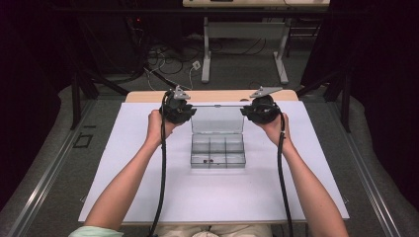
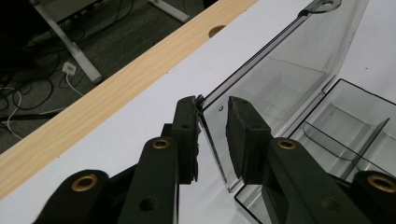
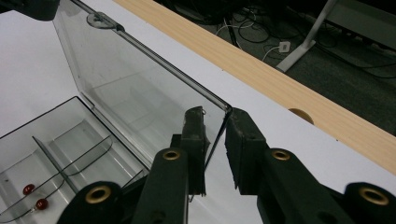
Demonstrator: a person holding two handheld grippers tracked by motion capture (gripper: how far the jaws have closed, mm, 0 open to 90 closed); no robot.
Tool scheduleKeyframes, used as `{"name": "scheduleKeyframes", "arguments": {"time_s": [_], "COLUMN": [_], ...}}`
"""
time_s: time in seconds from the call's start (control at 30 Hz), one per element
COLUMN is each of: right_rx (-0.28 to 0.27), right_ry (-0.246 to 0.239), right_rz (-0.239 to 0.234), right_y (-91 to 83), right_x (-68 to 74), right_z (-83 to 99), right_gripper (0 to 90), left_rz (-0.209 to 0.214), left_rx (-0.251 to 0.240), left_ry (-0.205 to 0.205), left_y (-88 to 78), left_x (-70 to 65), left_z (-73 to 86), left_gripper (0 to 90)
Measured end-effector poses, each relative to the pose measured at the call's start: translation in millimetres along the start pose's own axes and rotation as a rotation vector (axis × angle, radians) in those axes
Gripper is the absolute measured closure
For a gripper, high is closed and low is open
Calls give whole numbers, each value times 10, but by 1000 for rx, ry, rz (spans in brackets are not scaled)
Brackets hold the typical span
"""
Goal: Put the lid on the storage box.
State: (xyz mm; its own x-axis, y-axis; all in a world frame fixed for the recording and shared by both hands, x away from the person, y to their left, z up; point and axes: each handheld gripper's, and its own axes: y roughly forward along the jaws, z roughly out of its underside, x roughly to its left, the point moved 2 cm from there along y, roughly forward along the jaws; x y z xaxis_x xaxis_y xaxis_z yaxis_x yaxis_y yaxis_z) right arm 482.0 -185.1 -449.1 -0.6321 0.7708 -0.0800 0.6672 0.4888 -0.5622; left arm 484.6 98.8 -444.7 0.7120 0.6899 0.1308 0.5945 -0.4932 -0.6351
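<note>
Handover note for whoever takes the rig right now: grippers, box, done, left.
Left gripper: at the left top corner of the clear lid, lid edge between its jaws; one pad touches the corner, a gap shows on the other side.
Right gripper: at the right top corner, lid edge between its jaws with little slack; I can't tell if it is clamped.
Compartment box: mid-table on the white board, lid raised about upright. Two small red beads lie in one compartment.
Done: lid is up.
Left: probably ease the lid fully back or shut; keep both corners level.
</note>
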Motion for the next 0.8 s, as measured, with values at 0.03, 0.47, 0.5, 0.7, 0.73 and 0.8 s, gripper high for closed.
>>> {"name": "scheduleKeyframes", "arguments": {"time_s": [0.03,0.47,0.5,0.7,0.73,0.8], "right_rx": [3,28,29,48,49,50], "right_ry": [-9,-60,-66,-89,-94,-103], "right_rz": [-2,-10,-9,1,2,5], "right_y": [-13,-173,-184,-236,-241,-254], "right_x": [6,149,158,235,243,262], "right_z": [4,67,73,101,103,113], "right_gripper": [786,801,801,803,803,803], "left_rz": [2,18,12,12,7,17], "left_rx": [8,55,51,66,66,71], "left_ry": [5,59,62,87,94,91], "left_y": [-14,-163,-166,-211,-216,-227], "left_x": [-11,-164,-185,-249,-256,-272], "left_z": [2,50,57,89,96,107], "left_gripper": [736,736,736,734,734,733]}}
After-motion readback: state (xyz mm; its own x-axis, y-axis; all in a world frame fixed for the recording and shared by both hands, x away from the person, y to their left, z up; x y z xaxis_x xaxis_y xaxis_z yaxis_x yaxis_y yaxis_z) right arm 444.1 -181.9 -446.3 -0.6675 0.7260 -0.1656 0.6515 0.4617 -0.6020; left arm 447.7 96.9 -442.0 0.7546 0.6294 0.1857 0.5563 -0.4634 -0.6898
